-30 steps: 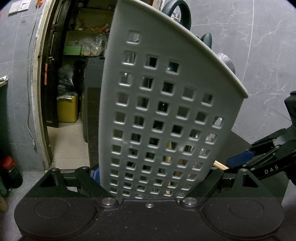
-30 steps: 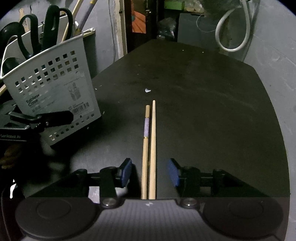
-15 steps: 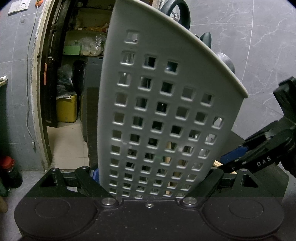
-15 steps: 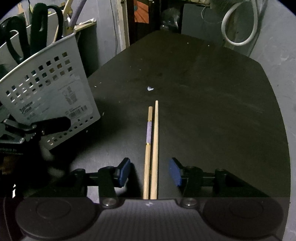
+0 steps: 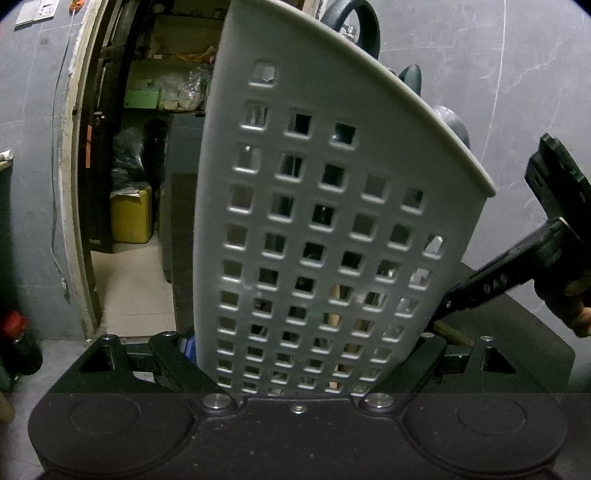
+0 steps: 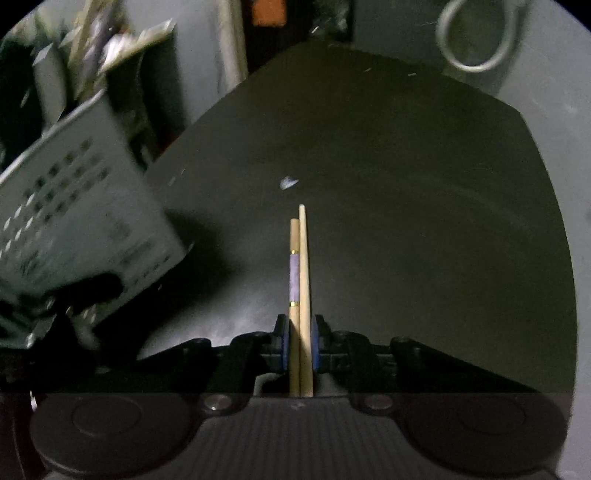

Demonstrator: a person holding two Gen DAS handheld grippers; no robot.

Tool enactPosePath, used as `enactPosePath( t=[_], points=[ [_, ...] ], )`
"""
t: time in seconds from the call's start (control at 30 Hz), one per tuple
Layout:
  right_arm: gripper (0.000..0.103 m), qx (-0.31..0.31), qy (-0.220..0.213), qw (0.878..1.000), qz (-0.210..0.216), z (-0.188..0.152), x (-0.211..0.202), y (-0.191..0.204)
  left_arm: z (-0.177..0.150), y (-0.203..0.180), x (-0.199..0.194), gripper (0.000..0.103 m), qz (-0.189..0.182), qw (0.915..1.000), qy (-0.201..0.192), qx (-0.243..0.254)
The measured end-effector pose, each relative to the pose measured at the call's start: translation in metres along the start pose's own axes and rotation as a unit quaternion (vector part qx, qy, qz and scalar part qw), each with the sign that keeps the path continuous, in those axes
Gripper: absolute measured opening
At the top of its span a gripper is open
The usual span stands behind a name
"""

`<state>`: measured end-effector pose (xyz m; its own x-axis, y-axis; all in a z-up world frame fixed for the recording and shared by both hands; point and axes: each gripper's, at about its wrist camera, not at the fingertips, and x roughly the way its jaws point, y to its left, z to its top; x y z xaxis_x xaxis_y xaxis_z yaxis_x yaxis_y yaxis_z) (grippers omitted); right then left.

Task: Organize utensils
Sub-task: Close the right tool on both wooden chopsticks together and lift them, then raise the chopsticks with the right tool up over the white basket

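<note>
**Chopsticks clamped, basket tilted to receive them**

The right gripper [image 6: 297, 349] has its fingers pressed together on a pair of wooden chopsticks [image 6: 300, 295], one plain and one with a purple band. The sticks point away from the camera, over the dark surface [image 6: 406, 221]. At the left, the white perforated utensil basket [image 5: 325, 229] leans over, held at its lower part between the fingers of the left gripper [image 5: 295, 369], which grip its two sides. Scissors handles [image 5: 360, 26] stick up from the basket's rim.

I think the next step is to drop the chopsticks into the basket. Several things could go wrong. The two sticks are held side by side, so one may slide out if the grip is not equal on both. The basket already looks full, and the tips may hit the scissors or the rim instead of entering. The tilted basket could also slip in the left fingers.
</note>
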<state>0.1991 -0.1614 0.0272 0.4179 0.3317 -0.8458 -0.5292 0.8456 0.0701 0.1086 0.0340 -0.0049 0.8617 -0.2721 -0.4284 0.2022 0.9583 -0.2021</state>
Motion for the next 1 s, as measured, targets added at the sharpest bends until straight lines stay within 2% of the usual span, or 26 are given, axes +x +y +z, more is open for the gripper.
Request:
enactPosePath(
  t=[0.07, 0.3, 0.4, 0.6, 0.8, 1.0],
  points=[
    [0.013, 0.051, -0.023, 0.998, 0.027, -0.007, -0.002, -0.019, 0.0, 0.0, -0.001, 0.089, 0.001, 1.0, 0.0, 0.001],
    [0.013, 0.12, -0.119, 0.982, 0.089, -0.023, -0.017, -0.049, 0.0, 0.002, -0.001, 0.089, 0.002, 1.0, 0.0, -0.001],
    [0.013, 0.149, -0.178, 0.965, 0.125, -0.031, -0.022, -0.058, 0.0, 0.002, -0.001, 0.089, 0.002, 1.0, 0.0, 0.0],
    [0.013, 0.163, -0.284, 0.931, 0.164, -0.049, -0.032, -0.072, 0.0, 0.0, -0.002, 0.089, 0.004, 1.0, 0.002, 0.003],
    [0.013, 0.172, -0.357, 0.899, 0.187, -0.057, -0.037, -0.077, 0.0, -0.003, -0.001, 0.089, 0.007, 0.9999, 0.004, 0.007],
    [0.013, 0.161, -0.409, 0.88, 0.182, -0.051, -0.061, -0.074, 0.001, -0.005, -0.002, 0.089, 0.007, 0.9999, 0.004, 0.008]
  ],
)
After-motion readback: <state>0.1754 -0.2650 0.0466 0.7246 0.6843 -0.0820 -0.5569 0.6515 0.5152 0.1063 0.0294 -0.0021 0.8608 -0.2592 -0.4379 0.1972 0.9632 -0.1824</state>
